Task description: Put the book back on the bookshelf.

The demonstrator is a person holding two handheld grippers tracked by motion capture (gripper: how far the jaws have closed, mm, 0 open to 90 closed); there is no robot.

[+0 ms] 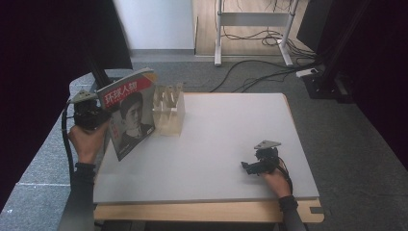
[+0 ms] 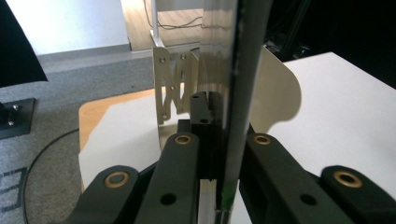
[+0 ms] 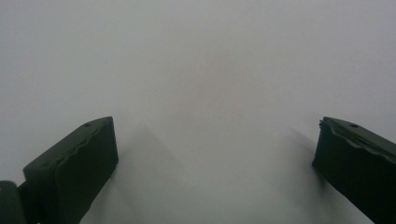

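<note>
Your left tongs (image 1: pixel 98 117) sit at about 9 o'clock on the worktop (image 1: pixel 226 144), just off its left edge, clamped on the left edge of a magazine (image 1: pixel 129 113). The magazine is held upright and tilted, its top edge at about 11 o'clock, its lower corner down near the worktop surface. Cover faces you: red title band with white characters, a portrait below.

In the left gripper view the magazine (image 2: pixel 233 93) runs edge-on straight up the middle, pinched between the two black jaws; the left tongs (image 2: pixel 219 154) are closed tight on it.

Just right of the magazine, toward 12 o'clock, stands a pale slotted file rack (image 1: pixel 169 109) with upright dividers. The magazine's right edge overlaps the rack's left side from the high view; you cannot tell whether they touch. The rack (image 2: pixel 170 88) shows beyond the jaws in the left gripper view, close behind the magazine.

Your right tongs (image 1: pixel 246 167) rest at about 4 o'clock on the worktop, well apart from the magazine and rack, pointing toward 9 o'clock. In the right gripper view the right tongs (image 3: pixel 215 163) stand wide apart over bare white worktop (image 3: pixel 196 70), nothing between them.
</note>
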